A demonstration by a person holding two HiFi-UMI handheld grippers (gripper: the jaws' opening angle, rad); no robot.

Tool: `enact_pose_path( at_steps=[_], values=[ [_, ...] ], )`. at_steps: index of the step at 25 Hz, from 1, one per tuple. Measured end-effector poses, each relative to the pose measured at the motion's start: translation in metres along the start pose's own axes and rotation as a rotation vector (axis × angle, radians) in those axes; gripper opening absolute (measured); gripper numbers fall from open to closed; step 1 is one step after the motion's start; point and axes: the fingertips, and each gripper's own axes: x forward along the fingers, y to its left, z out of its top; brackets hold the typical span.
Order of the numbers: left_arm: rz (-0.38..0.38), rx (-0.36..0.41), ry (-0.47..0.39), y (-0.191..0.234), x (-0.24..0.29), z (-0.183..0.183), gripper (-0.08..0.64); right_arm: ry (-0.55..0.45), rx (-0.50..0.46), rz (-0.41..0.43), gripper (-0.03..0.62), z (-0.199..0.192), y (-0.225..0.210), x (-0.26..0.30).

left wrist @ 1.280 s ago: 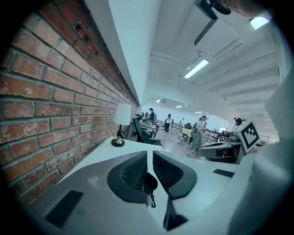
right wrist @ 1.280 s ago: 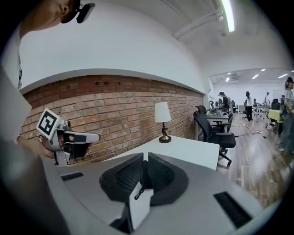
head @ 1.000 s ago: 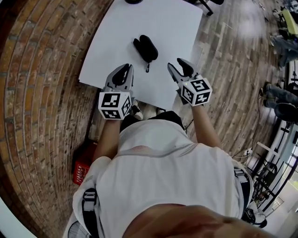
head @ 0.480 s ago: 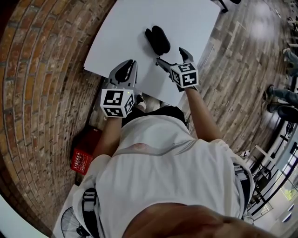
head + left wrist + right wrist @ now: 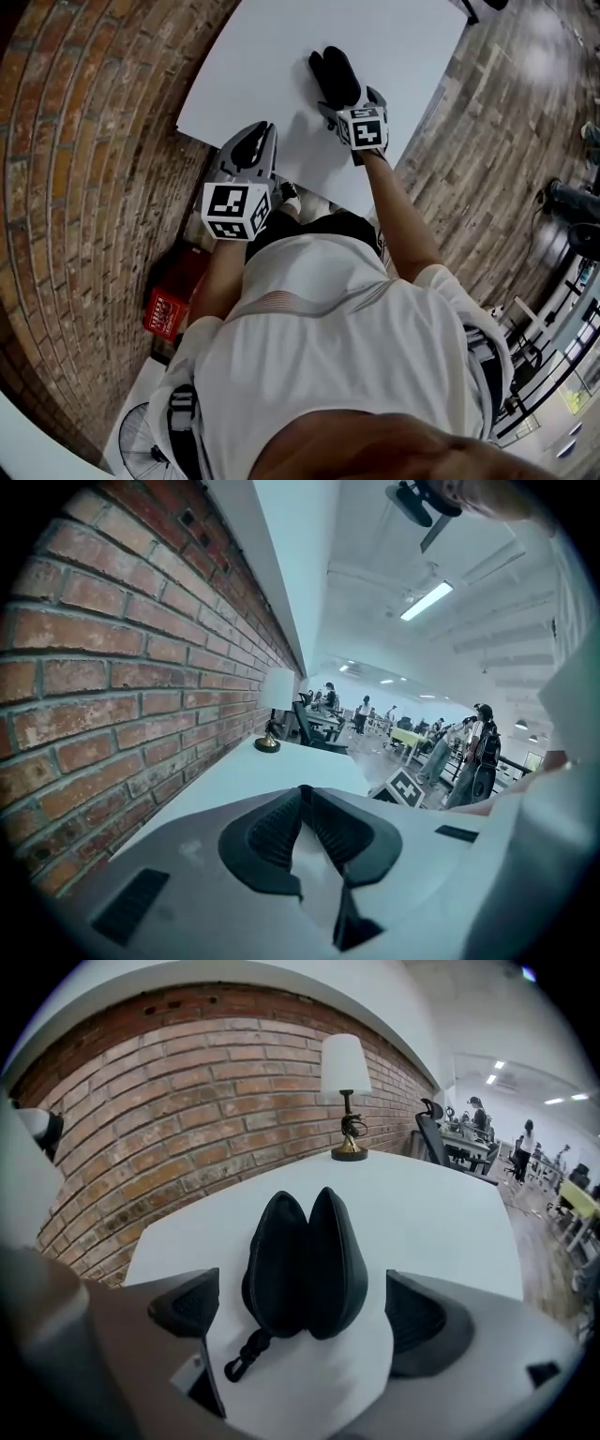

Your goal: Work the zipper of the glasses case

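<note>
A black glasses case (image 5: pixel 333 75) lies on the white table (image 5: pixel 272 66), its two shells slightly apart, with a short strap and clip (image 5: pixel 246 1354) at its near end. My right gripper (image 5: pixel 349 101) is open, and its jaws have just been opening wide. The case's (image 5: pixel 305 1260) near end sits between the pads (image 5: pixel 187 1302) without touching them. To the left, my left gripper (image 5: pixel 264 129) hovers over the table's near edge. It is shut with nothing in it, and its ribbed pads (image 5: pixel 272 832) are pressed together.
A small table lamp (image 5: pixel 344 1091) stands at the far end of the table by the brick wall (image 5: pixel 187 1082). A red box (image 5: pixel 167 314) lies on the floor beside the person. Office chairs and people are far off to the right.
My right gripper has dropped forward to the case and its jaws have spread wide around the case's near end. The left gripper has drifted slightly and stays shut.
</note>
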Motion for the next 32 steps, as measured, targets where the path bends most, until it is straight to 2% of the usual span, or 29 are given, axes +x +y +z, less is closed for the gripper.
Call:
enact_pose_path(
  at_steps=[8,13,18,27,32],
  values=[
    [0.012,-0.011,0.019,0.005,-0.003,-0.009,0.044,0.025,-0.022,-0.021,0.578,-0.004,-0.003,0.019],
    [0.007,-0.011,0.021,0.005,-0.004,-0.009,0.044,-0.009,0.000,-0.046,0.426,0.005,-0.007,0.010],
    [0.001,-0.004,0.014,0.005,-0.003,-0.004,0.044,-0.032,-0.013,-0.057,0.317,0.011,-0.007,0.002],
    [-0.003,0.006,-0.012,0.002,-0.003,0.011,0.043,-0.099,0.013,-0.010,0.302,0.031,-0.009,-0.022],
    [-0.029,0.021,-0.051,-0.008,0.006,0.030,0.043,-0.200,0.083,0.050,0.302,0.058,-0.017,-0.064]
  ],
)
